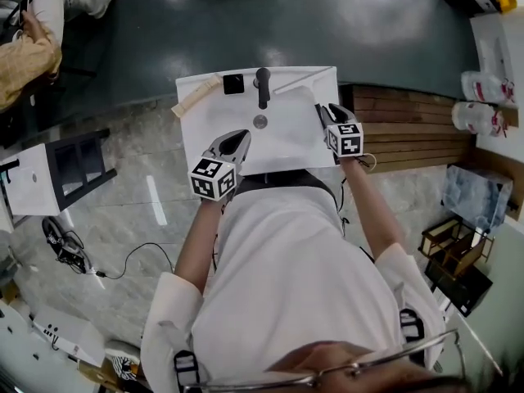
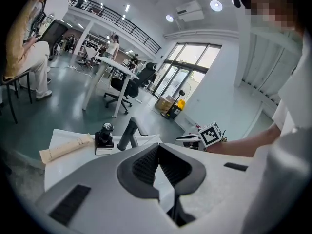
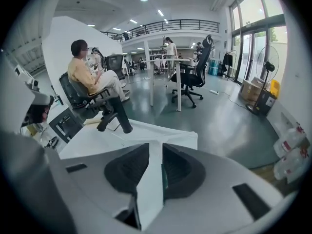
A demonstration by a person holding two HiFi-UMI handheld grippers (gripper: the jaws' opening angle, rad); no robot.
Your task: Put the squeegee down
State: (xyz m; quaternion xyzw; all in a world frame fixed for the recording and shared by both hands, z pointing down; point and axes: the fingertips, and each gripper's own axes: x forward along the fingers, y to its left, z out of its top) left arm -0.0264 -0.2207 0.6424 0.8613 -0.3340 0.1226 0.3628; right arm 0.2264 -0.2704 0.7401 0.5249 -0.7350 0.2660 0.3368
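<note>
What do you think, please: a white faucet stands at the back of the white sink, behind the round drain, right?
The faucet is black, not white, as the head view shows; it does stand at the back of the white sink, behind the round drain.

The head view looks steeply down from above the person's torso onto the white counter [image 1: 286,142] and its black faucet [image 1: 262,87]. The left gripper view sits low and close behind its own fingers [image 2: 141,167], facing across the counter [image 2: 73,162] towards the faucet [image 2: 127,134]. The right gripper view looks past its fingers [image 3: 129,169] over the same counter [image 3: 161,130] and faucet [image 3: 114,115] into the hall.
</note>
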